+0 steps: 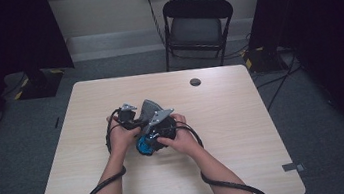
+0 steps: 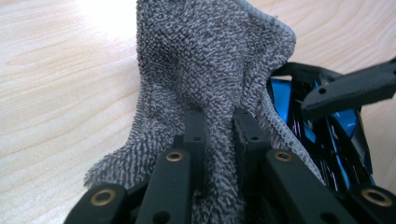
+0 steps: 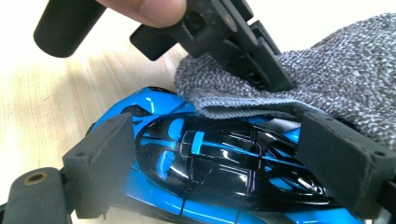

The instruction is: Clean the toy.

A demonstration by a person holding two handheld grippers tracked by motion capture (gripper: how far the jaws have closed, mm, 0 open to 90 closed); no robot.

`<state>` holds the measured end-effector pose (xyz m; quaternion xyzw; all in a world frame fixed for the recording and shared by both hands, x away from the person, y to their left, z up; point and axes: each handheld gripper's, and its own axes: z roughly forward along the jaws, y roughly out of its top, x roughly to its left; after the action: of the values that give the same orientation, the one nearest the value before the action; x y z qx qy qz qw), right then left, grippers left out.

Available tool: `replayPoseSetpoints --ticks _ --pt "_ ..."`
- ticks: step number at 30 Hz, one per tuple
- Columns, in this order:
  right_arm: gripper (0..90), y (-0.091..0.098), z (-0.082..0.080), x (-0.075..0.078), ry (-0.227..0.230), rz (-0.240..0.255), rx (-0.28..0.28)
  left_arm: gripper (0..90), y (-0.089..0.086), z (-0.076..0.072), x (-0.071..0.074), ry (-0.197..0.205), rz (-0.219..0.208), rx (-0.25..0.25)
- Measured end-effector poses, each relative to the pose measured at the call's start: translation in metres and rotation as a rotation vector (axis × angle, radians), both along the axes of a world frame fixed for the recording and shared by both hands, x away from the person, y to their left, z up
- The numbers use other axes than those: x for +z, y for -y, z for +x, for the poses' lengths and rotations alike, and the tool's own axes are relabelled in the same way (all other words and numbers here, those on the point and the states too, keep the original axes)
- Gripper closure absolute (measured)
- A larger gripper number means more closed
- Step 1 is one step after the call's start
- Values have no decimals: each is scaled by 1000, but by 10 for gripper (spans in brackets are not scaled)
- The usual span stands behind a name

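resting on pale tabletop [image 1: 225, 135]: glossy blue toy car [image 3: 219, 172], rigid, slippery, bracketed at its flanks by right hand-held gripper [image 3: 224, 172]; left hand-held gripper [image 2: 219, 135] pinching soft grey terry cloth [image 2: 210, 60], draping over car roof.

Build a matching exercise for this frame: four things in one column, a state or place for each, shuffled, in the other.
Things:
1. left hand-held gripper
2. right hand-held gripper
3. grey cloth
4. folding chair

States or places:
A. stands on the floor beyond the table
B. jaws on either side of the blue and black toy car
C. draped over one end of the toy car
D. jaws shut on the cloth

Pairs: 1-D, 2-B, 3-C, 4-A
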<state>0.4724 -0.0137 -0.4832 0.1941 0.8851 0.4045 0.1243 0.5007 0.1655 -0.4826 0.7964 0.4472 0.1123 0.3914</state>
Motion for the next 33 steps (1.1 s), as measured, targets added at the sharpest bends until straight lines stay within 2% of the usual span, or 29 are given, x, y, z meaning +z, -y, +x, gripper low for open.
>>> replayPoseSetpoints --ticks 9,21,33 --pt "112 0 0 0 4 0 2 784 -4 -6 2 -15 20 -26" --pt "112 -1 -1 0 5 1 2 783 -17 -18 3 -32 1 -24" --pt "112 -1 -2 0 4 0 5 782 -36 -37 3 -45 -11 -27"
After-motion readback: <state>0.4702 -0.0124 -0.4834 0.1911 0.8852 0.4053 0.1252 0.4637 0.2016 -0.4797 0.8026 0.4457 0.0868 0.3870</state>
